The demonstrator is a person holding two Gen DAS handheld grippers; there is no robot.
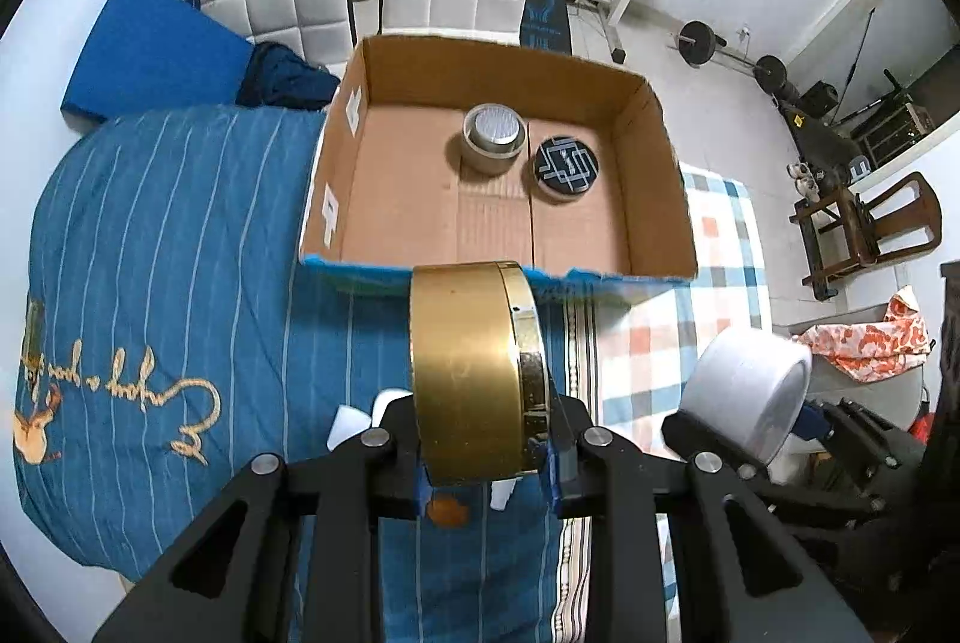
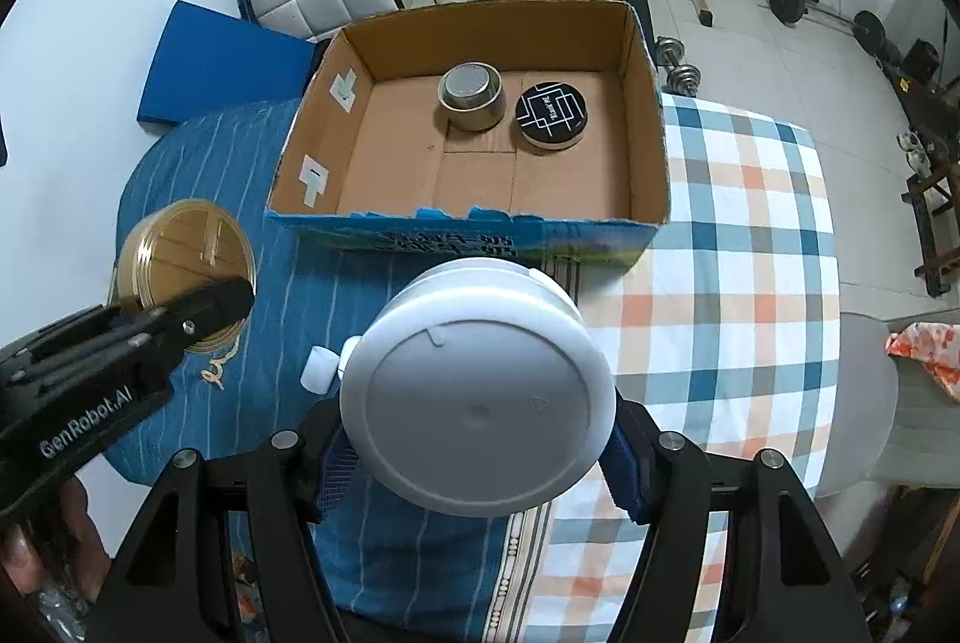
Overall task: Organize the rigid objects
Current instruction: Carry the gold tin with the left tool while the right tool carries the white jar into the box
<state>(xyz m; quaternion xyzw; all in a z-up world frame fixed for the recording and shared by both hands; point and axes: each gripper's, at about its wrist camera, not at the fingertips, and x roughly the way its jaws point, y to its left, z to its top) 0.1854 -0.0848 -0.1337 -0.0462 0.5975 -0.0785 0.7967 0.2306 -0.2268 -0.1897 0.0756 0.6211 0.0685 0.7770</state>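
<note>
The left gripper (image 1: 486,463) clamps a gold tin (image 1: 474,373) between its fingers. The right gripper (image 2: 480,463) grasps a white tub (image 2: 480,385), both before the cardboard box (image 2: 648,114).

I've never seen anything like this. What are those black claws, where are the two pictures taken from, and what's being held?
There is no robot here: a person holds a black two-finger gripper in each hand, each carrying a wide-angle camera looking along its fingers. One picture comes from the left gripper, shut on a gold tin held on edge. The other comes from the right gripper, clamped on a white tub. Ahead, on a bed with a blue cover and a checked sheet, stands a cardboard box holding a silver tin and a black tin.
</note>
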